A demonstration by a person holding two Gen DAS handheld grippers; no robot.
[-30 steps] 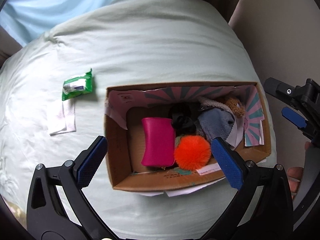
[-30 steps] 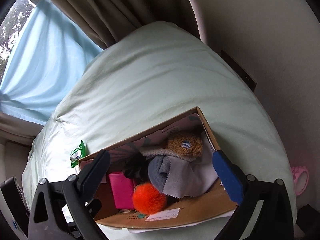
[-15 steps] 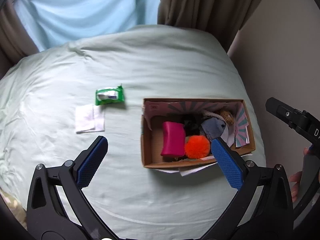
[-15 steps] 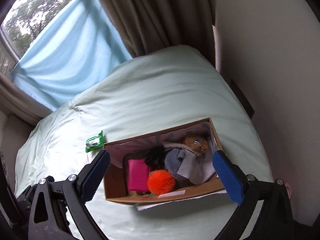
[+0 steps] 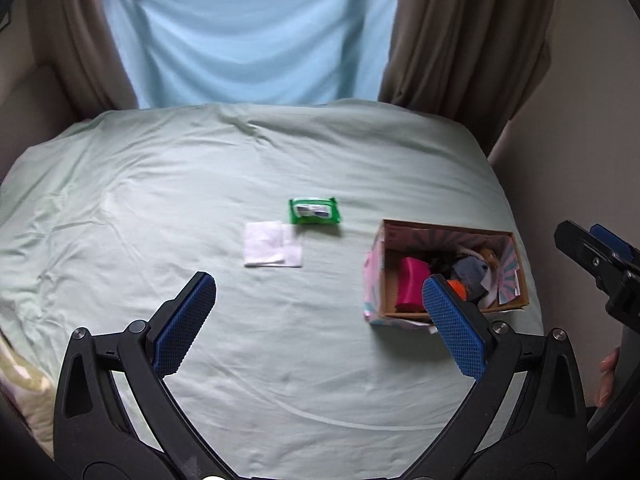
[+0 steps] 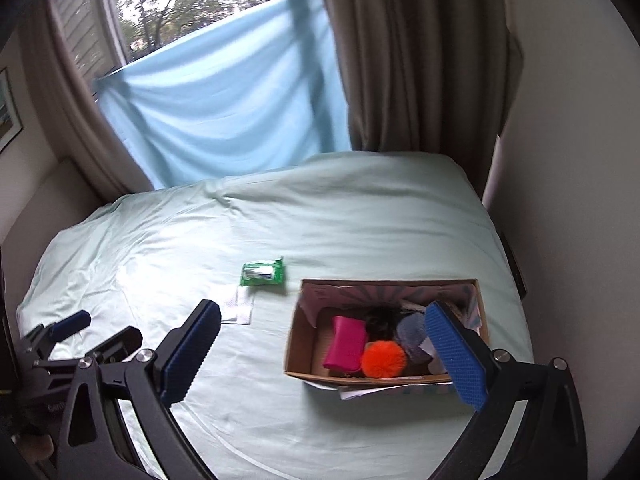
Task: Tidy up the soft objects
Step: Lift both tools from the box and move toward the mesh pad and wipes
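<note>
A cardboard box [image 5: 520,280] [image 6: 304,360] stands on the right of the bed. It holds a pink pouch [image 5: 412,284] [image 6: 346,342], an orange pom-pom [image 6: 383,358], a grey cloth [image 6: 412,330], a black item and a brown plush. A green wipes pack [image 5: 315,211] [image 6: 263,271] and a white tissue [image 5: 272,244] [image 6: 240,306] lie on the sheet left of the box. My left gripper [image 5: 320,320] is open and empty, well above the bed. My right gripper [image 6: 324,352] is open and empty, above and before the box.
The pale green bed sheet [image 5: 200,168] fills the middle. A blue cloth [image 6: 224,100] and brown curtains [image 6: 420,60] hang behind the bed. A wall [image 6: 568,160] runs close along the bed's right side.
Both grippers have pulled up and back from the box, which now looks small. The whole bed, curtains and window have come into view. Both stay open and empty.
</note>
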